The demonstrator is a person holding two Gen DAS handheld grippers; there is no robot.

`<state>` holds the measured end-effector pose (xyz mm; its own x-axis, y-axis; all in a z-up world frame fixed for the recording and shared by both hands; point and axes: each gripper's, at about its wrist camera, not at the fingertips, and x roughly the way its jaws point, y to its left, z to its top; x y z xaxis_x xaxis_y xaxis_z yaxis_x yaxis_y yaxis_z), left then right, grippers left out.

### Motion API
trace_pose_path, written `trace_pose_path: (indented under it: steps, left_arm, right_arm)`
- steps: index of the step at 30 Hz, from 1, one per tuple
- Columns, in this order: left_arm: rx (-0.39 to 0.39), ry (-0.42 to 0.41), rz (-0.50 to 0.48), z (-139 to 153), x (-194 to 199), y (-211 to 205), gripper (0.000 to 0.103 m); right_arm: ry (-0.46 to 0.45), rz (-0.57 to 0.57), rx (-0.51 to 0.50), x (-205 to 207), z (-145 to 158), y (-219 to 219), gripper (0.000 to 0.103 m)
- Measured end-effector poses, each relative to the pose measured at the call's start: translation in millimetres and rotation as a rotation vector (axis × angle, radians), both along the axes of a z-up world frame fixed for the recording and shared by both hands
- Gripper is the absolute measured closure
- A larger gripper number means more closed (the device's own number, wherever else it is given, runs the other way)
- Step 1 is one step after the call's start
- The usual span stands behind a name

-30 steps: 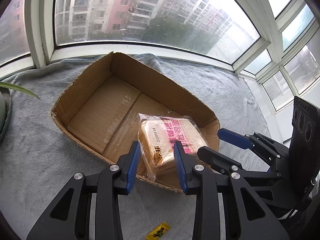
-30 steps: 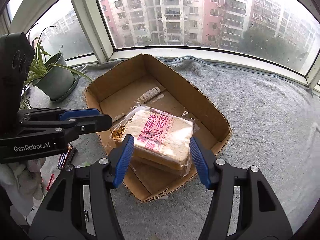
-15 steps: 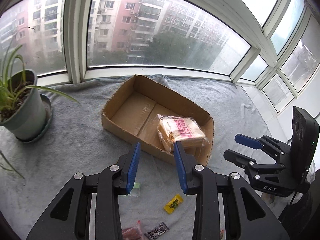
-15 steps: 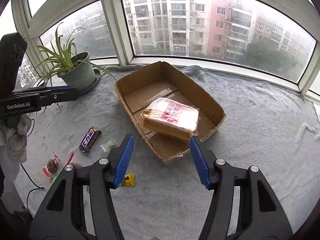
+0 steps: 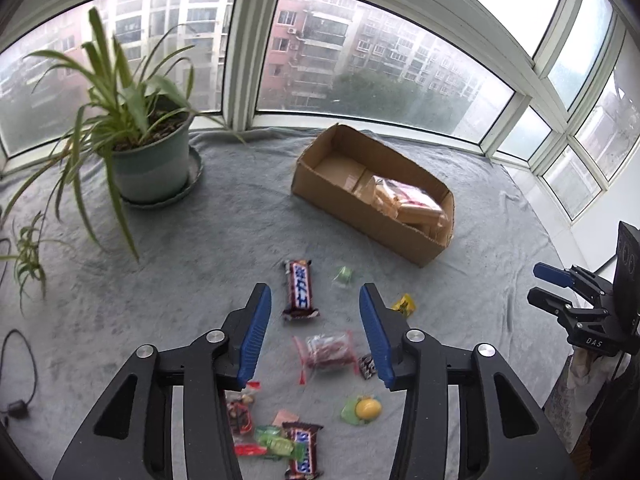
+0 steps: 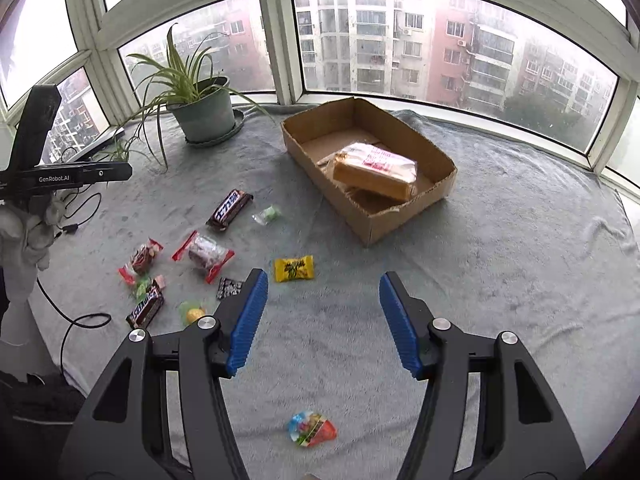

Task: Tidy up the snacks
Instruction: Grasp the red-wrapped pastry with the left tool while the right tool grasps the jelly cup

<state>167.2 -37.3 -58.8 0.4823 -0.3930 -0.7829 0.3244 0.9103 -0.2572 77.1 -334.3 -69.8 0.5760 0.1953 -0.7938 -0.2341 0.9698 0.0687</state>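
Grey blanket (image 6: pixel 500 240) — box (image 6: pixel 400 216), snacks (image 6: pixel 293 269), plant (image 6: pixel 206 114)

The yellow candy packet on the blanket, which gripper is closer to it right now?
Hard to call; roughly even. The yellow candy packet lies just ahead of the right gripper, toward its left finger, and just right of the opening, empty left gripper.

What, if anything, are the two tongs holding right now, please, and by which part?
Nothing is held. The left tongs are opening with nothing between them; the right tongs stand open and empty.
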Motion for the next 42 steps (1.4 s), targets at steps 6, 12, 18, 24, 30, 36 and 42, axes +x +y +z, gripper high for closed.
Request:
trace_pose_path:
  steps: [6, 12, 18, 24, 30, 36, 42]
  left_arm:
    - [0.059, 0.051, 0.077, -31, -31, 30, 0.058]
    - [0.102, 0.098, 0.160, -66, -54, 49, 0.048]
    - [0.111, 0.161, 0.201, -93, -61, 58, 0.043]
    - [0.128, 0.200, 0.194, -112, -62, 54, 0.042]
    - [0.142, 0.217, 0.189, -121, -61, 53, 0.042]
    - [0.146, 0.232, 0.180, -128, -61, 50, 0.042]
    - [0.140, 0.236, 0.179, -133, -61, 50, 0.042]
  right_arm:
    - [0.084, -0.045, 0.017, -36, -36, -2, 0.042]
    - [0.185, -0.101, 0.000, -59, -83, -8, 0.042]
    - [0.243, -0.132, 0.021, -70, -114, -12, 0.041]
    - [0.270, -0.110, -0.015, -69, -128, -3, 0.035]
    - [0.300, -0.097, -0.005, -68, -136, -2, 0.035]
    - [0.308, -0.103, 0.006, -68, -138, -4, 0.053]
    - [0.310, -0.099, 0.006, -68, -138, -4, 0.055]
